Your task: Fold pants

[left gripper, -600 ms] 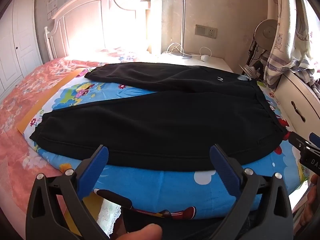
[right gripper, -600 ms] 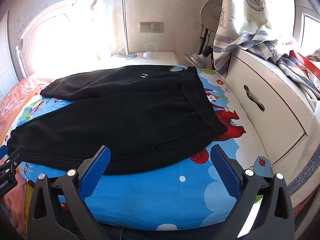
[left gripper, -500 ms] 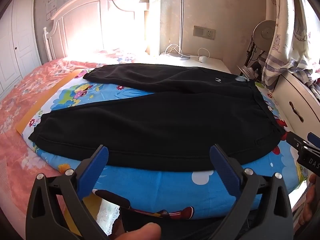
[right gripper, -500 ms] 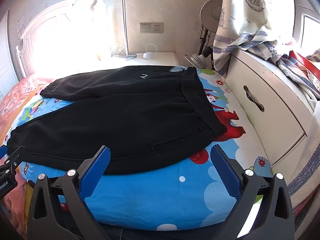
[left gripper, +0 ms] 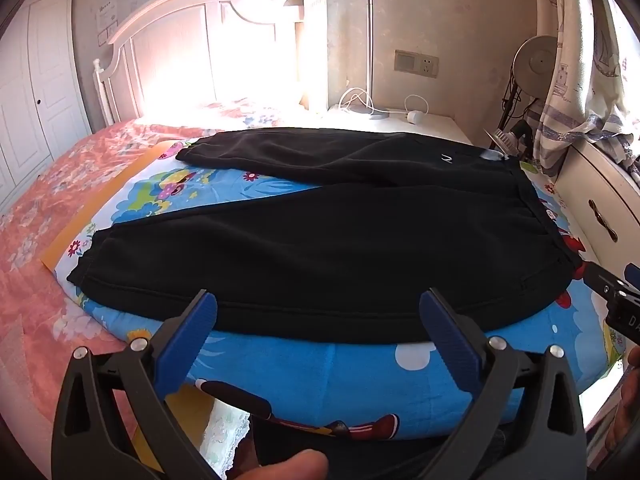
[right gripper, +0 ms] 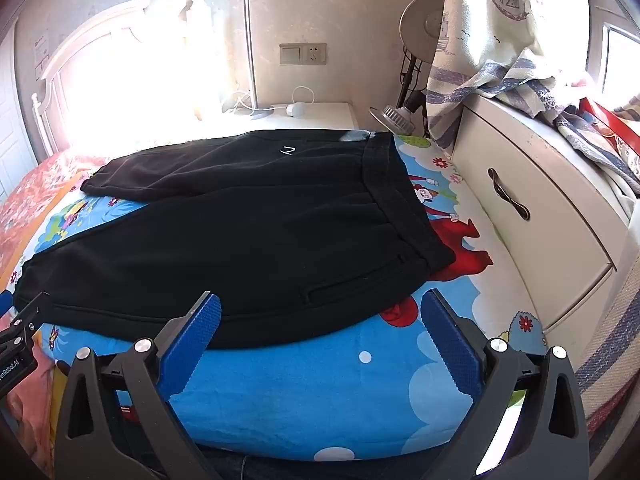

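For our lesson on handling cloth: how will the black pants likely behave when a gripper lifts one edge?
The black pants lie flat and limp, so they would probably droop and trail. The thick fleece-like cloth may drag slightly on the cartoon sheet.

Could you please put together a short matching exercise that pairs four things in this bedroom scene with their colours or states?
Things:
1. pants
2. left hand-held gripper
3. sheet under the pants
4. bedspread

Descriptions:
A. pink with flowers
B. black, spread flat with the two legs apart
C. blue with cartoon prints
D. open, holding nothing

Pairs: 1-B, 2-D, 3-C, 4-A
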A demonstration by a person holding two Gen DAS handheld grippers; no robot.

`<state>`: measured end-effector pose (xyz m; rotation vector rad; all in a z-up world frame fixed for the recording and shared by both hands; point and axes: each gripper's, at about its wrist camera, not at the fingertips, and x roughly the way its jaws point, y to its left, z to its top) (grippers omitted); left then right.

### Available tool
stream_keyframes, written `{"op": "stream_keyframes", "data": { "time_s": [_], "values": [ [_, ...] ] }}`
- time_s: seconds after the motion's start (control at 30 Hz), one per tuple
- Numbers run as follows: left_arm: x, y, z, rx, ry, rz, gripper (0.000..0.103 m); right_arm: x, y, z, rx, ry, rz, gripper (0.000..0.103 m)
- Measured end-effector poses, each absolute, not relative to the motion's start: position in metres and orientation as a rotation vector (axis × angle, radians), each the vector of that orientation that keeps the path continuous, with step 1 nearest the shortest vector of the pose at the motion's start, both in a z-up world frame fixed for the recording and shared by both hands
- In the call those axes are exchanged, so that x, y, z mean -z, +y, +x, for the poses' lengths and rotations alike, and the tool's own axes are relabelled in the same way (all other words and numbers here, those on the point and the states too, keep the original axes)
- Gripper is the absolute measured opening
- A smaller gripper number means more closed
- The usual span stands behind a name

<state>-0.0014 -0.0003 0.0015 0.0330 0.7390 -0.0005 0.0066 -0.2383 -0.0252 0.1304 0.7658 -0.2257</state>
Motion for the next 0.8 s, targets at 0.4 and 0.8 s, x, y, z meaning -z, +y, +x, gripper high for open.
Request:
{"op": "stream_keyframes", "data": {
  "time_s": [0.4,0.8],
  "values": [
    [-0.0032,0.0011,-0.0002,-0.011,0.736,0.029,0.101,0.0284,-0.2361,0.0070,0.215,0.769,0.124,0.097],
    [-0.0034,0.0016,-0.0002,-0.011,0.735,0.031,0.101,0.0286,-0.2362,0.0071,0.215,0.768,0.124,0.097]
  ]
}}
